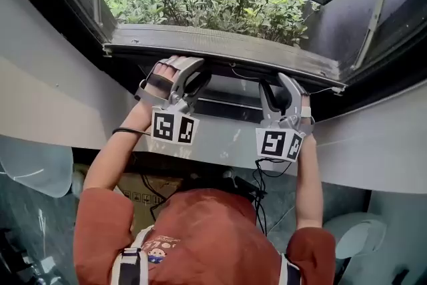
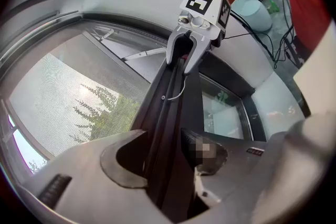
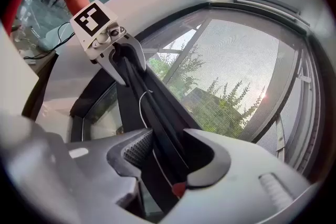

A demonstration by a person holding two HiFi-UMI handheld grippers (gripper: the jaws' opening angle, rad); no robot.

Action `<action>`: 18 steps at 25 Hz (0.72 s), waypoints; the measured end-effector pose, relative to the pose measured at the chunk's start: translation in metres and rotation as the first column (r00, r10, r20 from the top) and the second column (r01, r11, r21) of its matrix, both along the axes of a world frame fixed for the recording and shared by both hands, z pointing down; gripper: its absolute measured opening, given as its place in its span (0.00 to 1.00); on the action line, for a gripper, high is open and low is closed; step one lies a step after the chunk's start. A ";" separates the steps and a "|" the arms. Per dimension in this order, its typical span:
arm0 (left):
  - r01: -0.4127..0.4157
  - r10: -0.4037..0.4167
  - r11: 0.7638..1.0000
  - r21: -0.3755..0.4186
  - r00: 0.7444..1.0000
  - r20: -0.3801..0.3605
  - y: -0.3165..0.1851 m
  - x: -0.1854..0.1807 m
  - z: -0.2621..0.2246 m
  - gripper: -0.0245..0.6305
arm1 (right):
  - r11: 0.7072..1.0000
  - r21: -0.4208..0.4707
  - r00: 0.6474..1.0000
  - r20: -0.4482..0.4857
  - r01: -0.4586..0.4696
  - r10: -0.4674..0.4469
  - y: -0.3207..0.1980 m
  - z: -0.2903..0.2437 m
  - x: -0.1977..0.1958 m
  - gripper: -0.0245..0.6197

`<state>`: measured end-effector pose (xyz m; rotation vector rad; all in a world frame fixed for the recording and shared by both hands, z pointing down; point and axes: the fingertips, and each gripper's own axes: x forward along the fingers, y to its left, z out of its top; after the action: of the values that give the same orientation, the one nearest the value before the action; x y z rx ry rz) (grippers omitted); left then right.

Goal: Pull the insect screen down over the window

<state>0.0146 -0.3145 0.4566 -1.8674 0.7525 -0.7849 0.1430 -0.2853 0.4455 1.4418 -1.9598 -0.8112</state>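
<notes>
Window [image 1: 373,17] with the insect screen [image 2: 58,92] spanning most of the opening, its dark pull bar [image 1: 220,50] apparently just short of the lower frame, clamped by left hand-held gripper [image 2: 163,160] and right hand-held gripper [image 3: 168,157], jaws closed on it.

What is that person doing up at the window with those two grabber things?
A person is holding a gripper in each hand. The left gripper and the right gripper are both clamped on the dark pull bar of the insect screen, one toward each end. The screen's mesh stretches from that bar across the window, and green plants show outside. It looks like they are drawing the screen over the window.
</notes>
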 end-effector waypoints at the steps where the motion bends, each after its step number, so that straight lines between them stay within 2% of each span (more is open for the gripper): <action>1: 0.001 -0.001 1.000 0.000 1.000 0.001 0.000 0.000 0.000 0.34 | 1.000 -0.001 1.000 0.003 -0.001 0.001 0.000 0.000 0.000 0.33; 8: -0.001 0.002 1.000 -0.030 1.000 0.019 0.000 0.000 0.010 0.34 | 1.000 0.003 1.000 -0.006 0.009 -0.009 -0.001 0.010 -0.001 0.32; 9: 0.002 -0.001 1.000 -0.025 1.000 0.024 -0.001 0.000 0.013 0.36 | 1.000 0.012 1.000 -0.016 0.012 -0.012 -0.002 0.012 -0.001 0.35; 14: 0.015 -0.015 0.999 -0.038 1.000 0.018 -0.006 0.001 0.011 0.36 | 1.000 0.007 0.999 -0.034 0.021 -0.020 -0.007 0.012 0.001 0.35; 18: 0.014 -0.013 1.000 -0.020 1.000 0.018 -0.006 0.002 0.011 0.36 | 1.000 -0.007 0.999 -0.038 0.030 -0.031 -0.007 0.011 0.002 0.34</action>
<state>0.0166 -0.3209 0.4677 -1.8724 0.7494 -0.8193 0.1447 -0.2920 0.4566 1.3857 -1.9585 -0.8390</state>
